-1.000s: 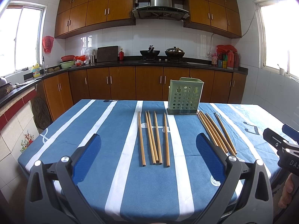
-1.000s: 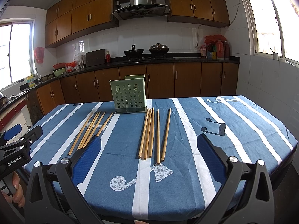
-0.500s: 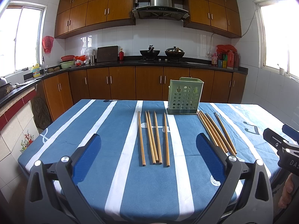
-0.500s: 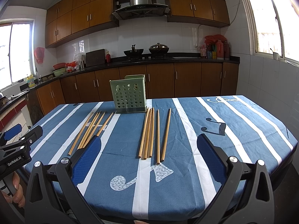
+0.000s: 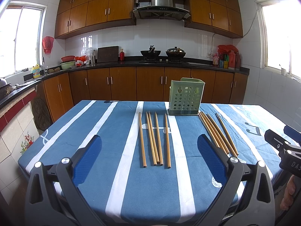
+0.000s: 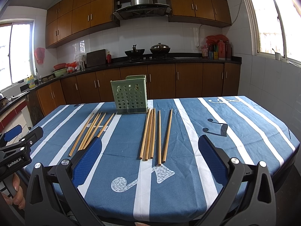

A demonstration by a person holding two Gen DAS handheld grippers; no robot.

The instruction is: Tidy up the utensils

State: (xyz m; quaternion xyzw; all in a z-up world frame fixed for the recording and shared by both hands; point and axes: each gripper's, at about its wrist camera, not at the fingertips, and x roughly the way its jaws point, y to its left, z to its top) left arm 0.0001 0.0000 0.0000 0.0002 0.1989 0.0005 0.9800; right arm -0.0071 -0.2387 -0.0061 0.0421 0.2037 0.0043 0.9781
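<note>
A green perforated utensil holder stands upright at the far middle of the table; it also shows in the right wrist view. Two groups of wooden chopsticks lie flat in front of it: a left group and a right group. My left gripper is open and empty, held near the table's front edge in line with the left group. My right gripper is open and empty, near the front edge in line with the right group.
The table has a blue cloth with white stripes. Each gripper shows at the other view's edge: the right one, the left one. Kitchen counters and cabinets run behind and to the left.
</note>
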